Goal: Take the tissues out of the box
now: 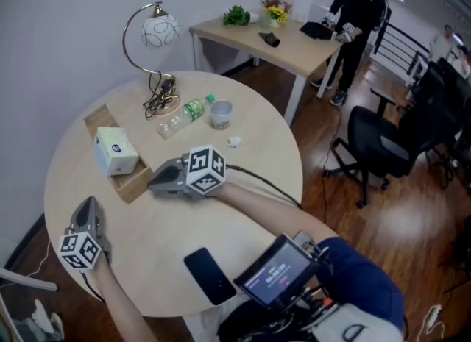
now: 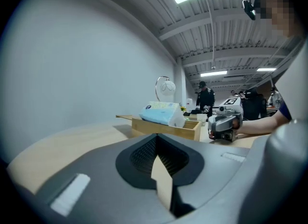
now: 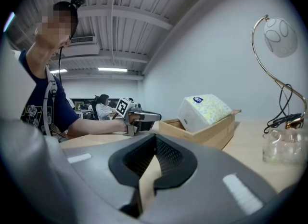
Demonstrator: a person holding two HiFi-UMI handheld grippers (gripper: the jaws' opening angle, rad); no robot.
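Note:
A pale tissue pack (image 1: 115, 151) stands tilted in a shallow wooden box (image 1: 132, 184) on the left of the round table (image 1: 243, 186). My right gripper (image 1: 152, 181) rests on the table just right of the box's near end, shut and empty, pointing left. My left gripper (image 1: 87, 204) lies near the table's front left edge, shut, nothing in it, a hand's length short of the box. In the left gripper view the tissue pack (image 2: 161, 113) lies ahead in the box (image 2: 163, 130). In the right gripper view the tissue pack (image 3: 204, 111) leans over the box wall (image 3: 211, 134).
A curved lamp (image 1: 154, 35) with coiled cable (image 1: 162, 101) stands at the table's back. A lying plastic bottle (image 1: 184, 115), a clear cup (image 1: 221, 114) and a crumpled scrap (image 1: 235, 141) lie behind my right gripper. A black phone (image 1: 210, 274) lies near the front edge.

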